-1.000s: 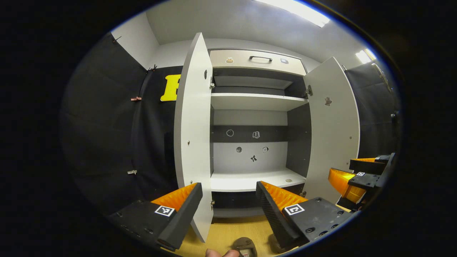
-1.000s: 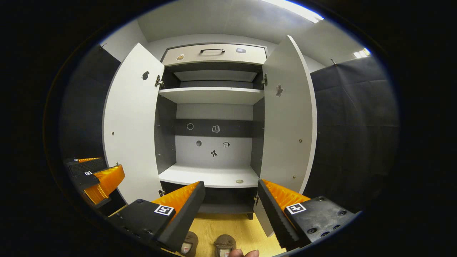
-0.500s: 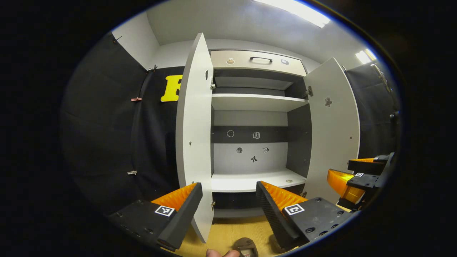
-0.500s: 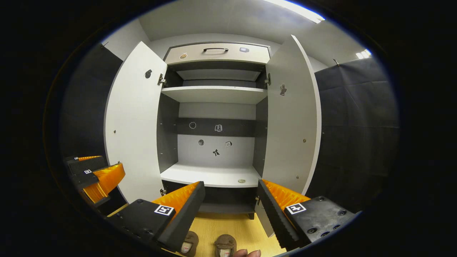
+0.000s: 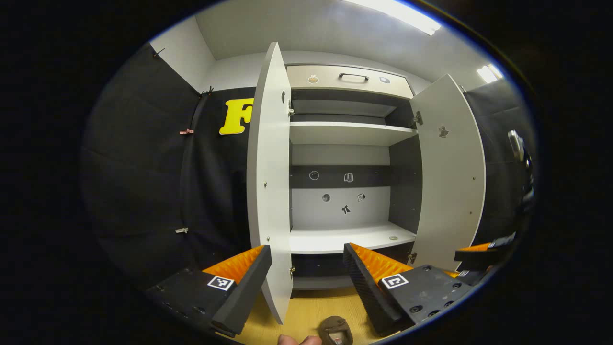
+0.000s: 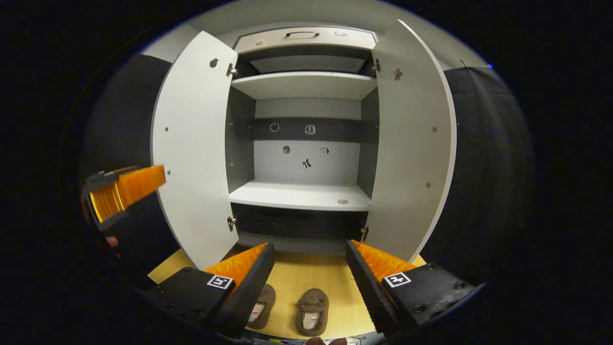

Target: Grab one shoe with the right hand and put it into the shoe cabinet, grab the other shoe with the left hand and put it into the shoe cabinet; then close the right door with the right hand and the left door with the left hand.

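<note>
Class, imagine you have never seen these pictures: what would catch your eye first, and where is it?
The shoe cabinet stands wide open at centre, both doors swung out and its shelves bare. Below it, two brown shoes lie side by side on the wooden floor, between the open right gripper fingers.

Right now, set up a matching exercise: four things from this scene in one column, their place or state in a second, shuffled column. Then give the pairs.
Things:
1. shoes
2. left door
3. drawer
4. right hand-held gripper

Places or states:
A. shut, at the top of the cabinet
B. open, holding nothing
C. side by side on the wooden floor
D. swung wide open

Pairs: 1-C, 2-D, 3-A, 4-B
</note>
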### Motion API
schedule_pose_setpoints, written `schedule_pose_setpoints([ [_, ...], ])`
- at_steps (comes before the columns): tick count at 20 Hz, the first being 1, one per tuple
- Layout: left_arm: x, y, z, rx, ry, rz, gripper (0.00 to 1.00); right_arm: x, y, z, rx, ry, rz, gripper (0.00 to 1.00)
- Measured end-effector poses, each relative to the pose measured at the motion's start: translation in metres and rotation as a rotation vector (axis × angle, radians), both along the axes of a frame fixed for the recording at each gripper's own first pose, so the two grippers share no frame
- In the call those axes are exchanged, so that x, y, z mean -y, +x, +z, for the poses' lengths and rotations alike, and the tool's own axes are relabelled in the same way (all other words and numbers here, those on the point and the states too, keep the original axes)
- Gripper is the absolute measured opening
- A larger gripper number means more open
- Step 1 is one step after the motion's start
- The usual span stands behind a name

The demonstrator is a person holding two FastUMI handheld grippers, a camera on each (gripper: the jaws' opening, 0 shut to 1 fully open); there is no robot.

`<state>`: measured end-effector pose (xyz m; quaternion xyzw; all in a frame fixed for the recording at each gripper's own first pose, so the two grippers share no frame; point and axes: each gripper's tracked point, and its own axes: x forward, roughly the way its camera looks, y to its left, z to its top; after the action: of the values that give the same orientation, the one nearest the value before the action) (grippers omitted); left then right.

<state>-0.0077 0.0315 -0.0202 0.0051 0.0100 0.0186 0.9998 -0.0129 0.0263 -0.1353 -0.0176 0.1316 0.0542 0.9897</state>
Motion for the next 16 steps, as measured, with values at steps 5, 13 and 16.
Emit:
schedule_pose_setpoints([
  [5, -0.008, -0.006, -0.019, -0.045, 0.019, 0.026, 0.95, -0.002, -0.017, -0.116, -0.215, 0.080, 0.016, 0.98],
  [13, -0.009, -0.013, -0.050, -0.121, 0.042, 0.057, 0.95, -0.004, -0.023, -0.236, -0.422, 0.119, 0.035, 0.99],
  [16, -0.015, -0.015, -0.061, -0.147, 0.054, 0.076, 0.95, -0.002, -0.016, -0.266, -0.476, 0.144, 0.011, 0.98],
])
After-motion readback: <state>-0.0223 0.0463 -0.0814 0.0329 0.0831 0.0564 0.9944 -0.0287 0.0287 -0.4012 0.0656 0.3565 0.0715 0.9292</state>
